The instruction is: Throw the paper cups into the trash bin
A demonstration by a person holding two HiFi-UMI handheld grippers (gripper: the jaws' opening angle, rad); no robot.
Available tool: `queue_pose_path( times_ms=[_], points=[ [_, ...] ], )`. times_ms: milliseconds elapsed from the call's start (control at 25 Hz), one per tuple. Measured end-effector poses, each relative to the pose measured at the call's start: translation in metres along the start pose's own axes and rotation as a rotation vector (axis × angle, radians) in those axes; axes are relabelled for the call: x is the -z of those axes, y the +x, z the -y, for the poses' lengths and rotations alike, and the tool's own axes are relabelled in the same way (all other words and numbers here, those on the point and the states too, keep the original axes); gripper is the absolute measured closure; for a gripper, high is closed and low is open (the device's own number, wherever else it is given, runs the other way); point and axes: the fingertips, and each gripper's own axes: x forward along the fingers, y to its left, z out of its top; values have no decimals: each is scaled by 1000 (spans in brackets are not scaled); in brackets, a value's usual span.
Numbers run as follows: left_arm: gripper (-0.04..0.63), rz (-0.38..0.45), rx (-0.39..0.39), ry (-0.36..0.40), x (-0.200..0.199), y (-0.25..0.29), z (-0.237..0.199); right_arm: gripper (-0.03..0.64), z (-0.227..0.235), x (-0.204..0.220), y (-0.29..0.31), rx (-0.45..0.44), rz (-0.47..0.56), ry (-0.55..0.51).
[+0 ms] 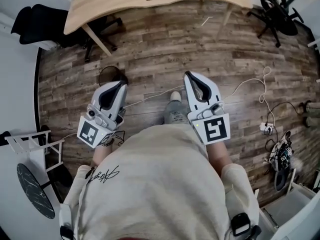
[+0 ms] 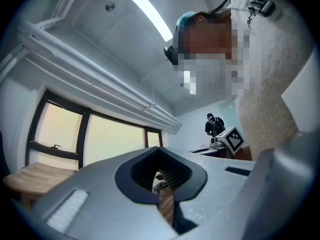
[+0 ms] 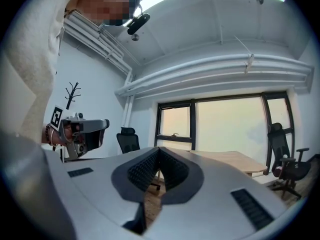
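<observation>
Plank floor point(image 1: 165, 39) ahead shows no paper cups or trash bin, so I judge left gripper point(image 1: 117, 87) and right gripper point(image 1: 192, 79) sit forward, jaws closed and empty, merely for carrying

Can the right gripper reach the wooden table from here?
Probably not yet: the right gripper hangs over wood floor, well short of the wooden table. Nothing stands between them, so stepping forward should do it.

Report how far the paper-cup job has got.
Done: nothing I can confirm; no paper cup or trash bin shows in any view. In hand: nothing; the left gripper and right gripper are both shut and empty, over the brown plank floor. Left: apparently everything, starting with finding cups and bin.
</observation>
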Motion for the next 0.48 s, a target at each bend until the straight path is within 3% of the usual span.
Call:
queue_pose_path(
  times_ms=[280, 480],
  points=[
    [592, 3, -42, 63, -7, 80, -61, 607, 93, 15, 43, 2, -22, 33],
    [592, -7, -52, 65, 10, 132, -93, 607, 146, 2, 81, -6, 18, 16]
  ],
)
